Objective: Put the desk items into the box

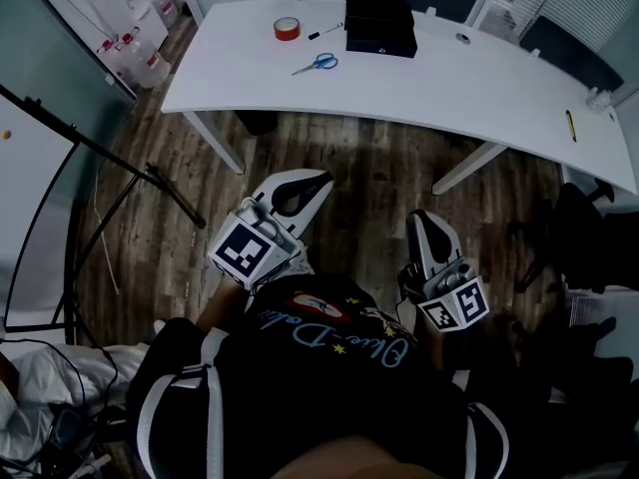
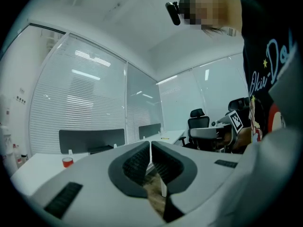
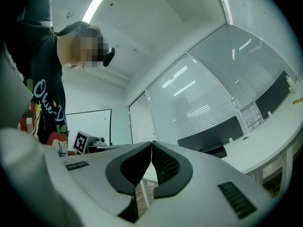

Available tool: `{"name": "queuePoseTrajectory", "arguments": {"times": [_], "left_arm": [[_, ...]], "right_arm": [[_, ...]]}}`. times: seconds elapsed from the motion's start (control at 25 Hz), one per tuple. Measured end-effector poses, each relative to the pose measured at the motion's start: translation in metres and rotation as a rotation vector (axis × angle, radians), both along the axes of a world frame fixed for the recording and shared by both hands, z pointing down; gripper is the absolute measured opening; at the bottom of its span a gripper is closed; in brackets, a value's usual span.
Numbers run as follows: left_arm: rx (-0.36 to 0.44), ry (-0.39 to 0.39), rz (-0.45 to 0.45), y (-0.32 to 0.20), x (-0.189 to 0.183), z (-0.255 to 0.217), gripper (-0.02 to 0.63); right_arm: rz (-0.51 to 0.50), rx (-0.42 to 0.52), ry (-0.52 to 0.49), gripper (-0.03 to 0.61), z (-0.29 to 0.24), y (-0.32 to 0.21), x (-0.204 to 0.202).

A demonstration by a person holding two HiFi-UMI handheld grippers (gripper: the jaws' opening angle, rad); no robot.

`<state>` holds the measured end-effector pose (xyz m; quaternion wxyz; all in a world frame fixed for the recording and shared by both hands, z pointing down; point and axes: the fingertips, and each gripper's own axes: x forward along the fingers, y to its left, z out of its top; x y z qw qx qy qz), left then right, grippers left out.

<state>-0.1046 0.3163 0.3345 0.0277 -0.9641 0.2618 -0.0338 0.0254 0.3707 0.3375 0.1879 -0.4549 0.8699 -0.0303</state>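
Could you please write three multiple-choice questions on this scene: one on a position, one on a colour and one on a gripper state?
1. Where do the scissors lie?
A) on the desk, left of the black box
B) inside the box
C) on the floor

2. What colour is the tape roll?
A) green
B) red
C) white

3. How is the left gripper?
A) shut and empty
B) shut on a pen
C) wide open

Answers: 1 A, they rest on the white top beside the box; 2 B, it shows red in the head view; 3 A, its jaws meet with nothing between.
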Motion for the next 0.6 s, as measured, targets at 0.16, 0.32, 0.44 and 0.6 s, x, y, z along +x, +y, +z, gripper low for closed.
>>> {"name": "queuePoseTrajectory", "arguments": {"times": [0.16,0.32,0.44,0.6], "left_arm": [[0.011,0.025,-0.022,-0.023,-0.011,-0.003,0.008],[0.015,0.049,-0.061,-0.046,-0.026,-0.005,0.008],[0.014,0.05,-0.088,-0.061,-0.037,-0.003,0.008],[0.01,0.051,-0.122,-0.077,-0.053,0.002,0.008]], "right_arm": [[-0.025,0.01,0.022,0.012,-0.007,-0.025,-0.012],[-0.055,0.012,0.048,0.012,-0.014,-0.049,-0.025],[-0.072,0.006,0.064,0.012,-0.015,-0.066,-0.032],[-0.098,-0.006,0.079,0.012,-0.016,-0.086,-0.045]]}}
